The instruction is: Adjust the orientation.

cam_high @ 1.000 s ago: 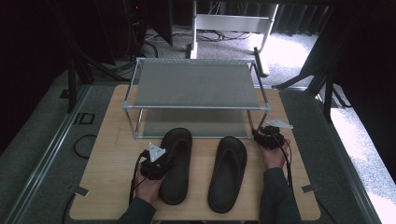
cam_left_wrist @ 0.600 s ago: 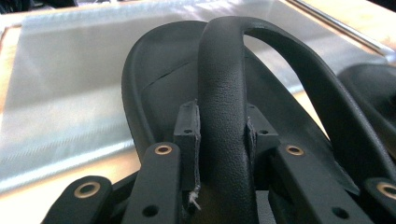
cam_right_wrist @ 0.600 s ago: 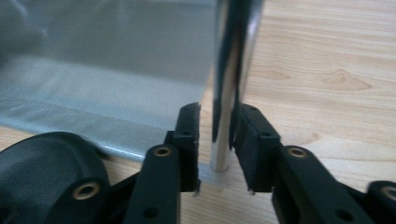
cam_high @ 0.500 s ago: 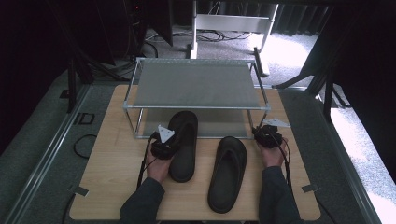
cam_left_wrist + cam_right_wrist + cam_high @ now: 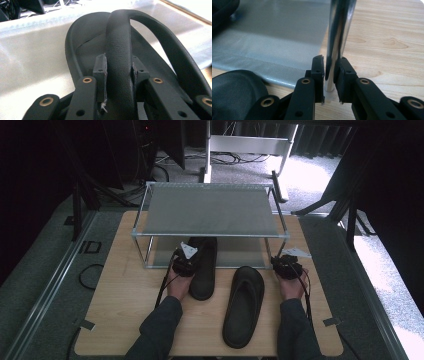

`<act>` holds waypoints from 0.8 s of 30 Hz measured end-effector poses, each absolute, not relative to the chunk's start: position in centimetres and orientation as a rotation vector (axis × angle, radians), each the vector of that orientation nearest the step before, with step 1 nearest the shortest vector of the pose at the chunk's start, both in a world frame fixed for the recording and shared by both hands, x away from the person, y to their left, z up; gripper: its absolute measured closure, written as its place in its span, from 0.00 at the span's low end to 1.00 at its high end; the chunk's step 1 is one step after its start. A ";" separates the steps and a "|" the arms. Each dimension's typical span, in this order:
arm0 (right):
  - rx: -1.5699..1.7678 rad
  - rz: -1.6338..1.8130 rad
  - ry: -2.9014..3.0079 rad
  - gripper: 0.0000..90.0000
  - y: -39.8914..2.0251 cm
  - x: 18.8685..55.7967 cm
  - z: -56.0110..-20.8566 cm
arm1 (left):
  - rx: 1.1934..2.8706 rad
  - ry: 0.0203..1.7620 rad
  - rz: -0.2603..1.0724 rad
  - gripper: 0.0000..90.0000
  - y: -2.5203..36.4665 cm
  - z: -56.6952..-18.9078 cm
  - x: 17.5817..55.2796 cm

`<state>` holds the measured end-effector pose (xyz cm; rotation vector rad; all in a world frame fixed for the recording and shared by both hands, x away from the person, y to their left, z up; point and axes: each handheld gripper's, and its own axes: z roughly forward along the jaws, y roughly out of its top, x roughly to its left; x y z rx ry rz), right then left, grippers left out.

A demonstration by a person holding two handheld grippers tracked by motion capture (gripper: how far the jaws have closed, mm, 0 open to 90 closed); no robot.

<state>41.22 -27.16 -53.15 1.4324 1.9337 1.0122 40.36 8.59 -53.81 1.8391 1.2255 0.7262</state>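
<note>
Two black sandals lie on the wooden table (image 5: 125, 290) before a two-tier metal rack (image 5: 210, 210). My left gripper (image 5: 186, 261) is shut on the strap (image 5: 119, 37) of the left sandal (image 5: 204, 270), whose toe end lies on the rack's lower mesh shelf (image 5: 30, 62). The pads (image 5: 100, 67) press the strap from both sides. The right sandal (image 5: 245, 305) lies free, toe toward the rack. My right gripper (image 5: 286, 265) is at the rack's front right chrome post (image 5: 338, 30). Its jaws have just been closing and now pinch the post low down.
The rack's upper shelf (image 5: 210, 227) overhangs the left sandal's front half. The right sandal's edge (image 5: 234, 92) lies close to the left of my right gripper (image 5: 330, 66). Bare table shows at the left and right of the sandals. Cables and stands sit on the floor beyond.
My left gripper has carried the left sandal forward, so that its front half now sits under the rack's upper shelf. The right hand has stayed at the post.
</note>
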 end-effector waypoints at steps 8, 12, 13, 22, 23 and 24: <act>1.432 1.011 1.933 0.87 -27.2 41.3 -53.3 | 1.801 1.209 0.688 0.59 9.5 -53.5 39.7; 1.430 1.015 1.938 0.86 -27.1 41.3 -53.2 | 1.786 1.177 0.671 0.48 9.9 -52.8 37.6; 1.426 1.012 1.940 0.86 -27.1 41.2 -53.2 | 1.786 1.166 0.666 0.46 10.0 -52.6 37.0; 1.448 1.021 1.917 0.86 -27.0 41.3 -53.4 | 1.759 1.103 0.631 0.34 9.8 -52.9 30.8; 1.449 1.019 1.916 0.87 -27.0 41.3 -53.4 | 1.767 1.123 0.631 0.30 9.8 -53.0 30.6; 1.446 1.017 1.916 0.87 -27.0 41.3 -53.4 | 1.776 1.134 0.618 0.27 9.8 -53.2 30.4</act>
